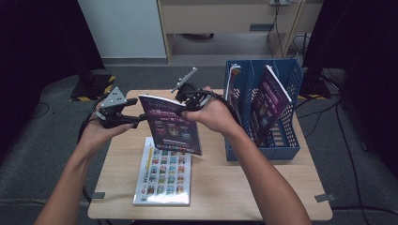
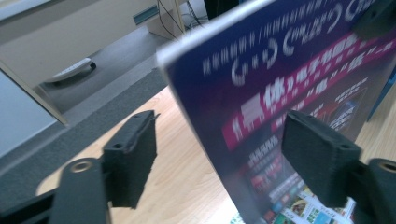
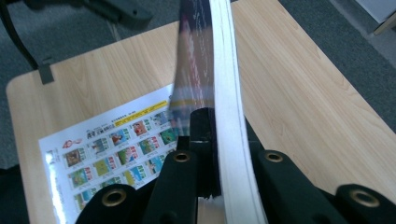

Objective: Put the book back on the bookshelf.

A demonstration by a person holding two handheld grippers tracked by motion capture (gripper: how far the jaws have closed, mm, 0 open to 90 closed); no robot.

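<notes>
A purple magazine [image 1: 171, 124] hangs tilted above the wooden table [image 1: 225, 187], held up between both hands. My right gripper [image 1: 185, 105] is shut on its upper right corner; in the right gripper view the jaws [image 3: 215, 154] clamp the white page edge [image 3: 224, 93]. My left gripper [image 1: 136, 117] is at the magazine's left edge. In the left gripper view its jaws [image 2: 219, 154] stand apart with the magazine's edge [image 2: 289, 70] between them. The left pad [image 2: 133, 158] is clear of the cover.
A booklet with a grid of colourful pictures [image 1: 163, 171] lies flat on the table under the magazine. A blue file rack [image 1: 286, 140] stands at the table's right with another purple magazine [image 1: 267, 105] leaning in it. Grey carpet surrounds the table.
</notes>
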